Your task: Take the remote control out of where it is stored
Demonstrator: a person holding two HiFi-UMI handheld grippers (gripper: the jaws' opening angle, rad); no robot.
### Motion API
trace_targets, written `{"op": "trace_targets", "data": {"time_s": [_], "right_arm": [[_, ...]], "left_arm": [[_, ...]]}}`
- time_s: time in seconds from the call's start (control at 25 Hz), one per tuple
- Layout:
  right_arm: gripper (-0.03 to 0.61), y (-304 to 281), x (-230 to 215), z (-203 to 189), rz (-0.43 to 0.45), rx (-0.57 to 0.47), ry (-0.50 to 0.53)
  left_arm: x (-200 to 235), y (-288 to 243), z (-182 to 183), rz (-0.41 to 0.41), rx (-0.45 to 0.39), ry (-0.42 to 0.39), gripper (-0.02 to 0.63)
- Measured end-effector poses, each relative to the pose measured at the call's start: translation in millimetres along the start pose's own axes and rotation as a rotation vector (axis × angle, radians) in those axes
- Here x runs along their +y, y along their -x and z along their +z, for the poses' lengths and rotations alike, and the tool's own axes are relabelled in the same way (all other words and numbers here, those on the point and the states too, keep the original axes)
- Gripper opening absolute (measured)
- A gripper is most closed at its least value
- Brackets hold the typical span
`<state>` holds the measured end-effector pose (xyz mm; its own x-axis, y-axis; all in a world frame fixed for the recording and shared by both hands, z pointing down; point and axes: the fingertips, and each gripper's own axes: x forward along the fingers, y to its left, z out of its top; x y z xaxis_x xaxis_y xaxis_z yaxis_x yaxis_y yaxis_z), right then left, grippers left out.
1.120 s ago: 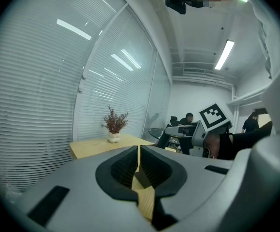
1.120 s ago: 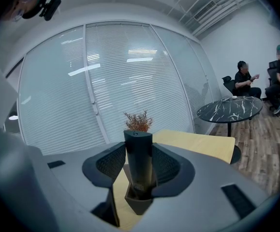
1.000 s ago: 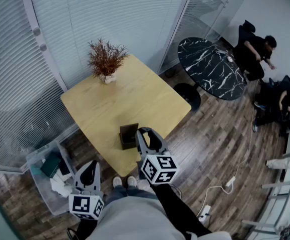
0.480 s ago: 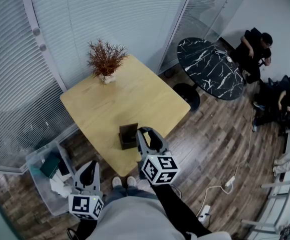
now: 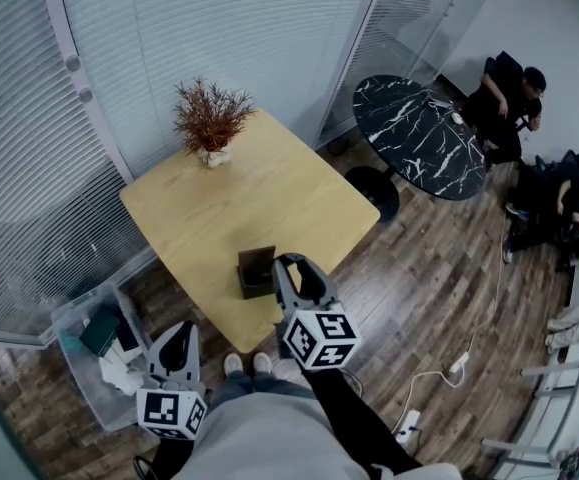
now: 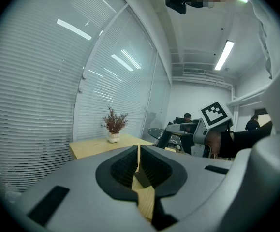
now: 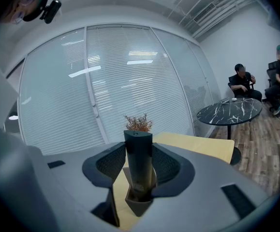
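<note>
Across the last second nothing shifts at the work. The right tongs (image 7: 139, 164) keep the same place and the same wide set, and only a seated person (image 5: 509, 103) far off to the right changes posture. The slim dark remote control (image 7: 138, 149) stands upright between the pads, its lower end still down in the small dark box-shaped holder (image 5: 257, 271). The ribbed pads appear to sit against both its sides, so I judge the grip made and the lift not yet begun. The left tongs (image 6: 138, 164) are closed to a thin slit with nothing in them. They hang low, off the near left side of the pale wooden counter (image 5: 219, 218).

The holder sits close to the counter's near edge, just ahead of the person's shoes, so a tug toward the body could drag it off. A straight pull upward looks the safer line to me, and the space above is free. The dried reddish plant in a white pot (image 5: 210, 120) stands at the far corner, well apart. The clear plastic bin (image 5: 69, 318) sits on the floor beside the left tongs, outside the lift path. The round black marble-patterned table (image 5: 424, 133) is well off to the right.
</note>
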<state>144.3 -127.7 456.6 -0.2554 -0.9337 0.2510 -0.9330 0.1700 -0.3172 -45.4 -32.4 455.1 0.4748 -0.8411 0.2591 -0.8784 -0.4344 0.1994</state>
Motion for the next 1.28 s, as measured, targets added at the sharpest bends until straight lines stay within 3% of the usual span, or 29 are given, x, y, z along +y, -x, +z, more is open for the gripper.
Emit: {"op": "trace_targets", "data": {"time_s": [1.28], "right_arm": [[0.172, 5.5, 3.3, 8.2, 0.008, -0.025, -0.003]], "left_arm": [[-1.3, 2.3, -0.5, -0.003, -0.004, -0.006, 0.023]]}}
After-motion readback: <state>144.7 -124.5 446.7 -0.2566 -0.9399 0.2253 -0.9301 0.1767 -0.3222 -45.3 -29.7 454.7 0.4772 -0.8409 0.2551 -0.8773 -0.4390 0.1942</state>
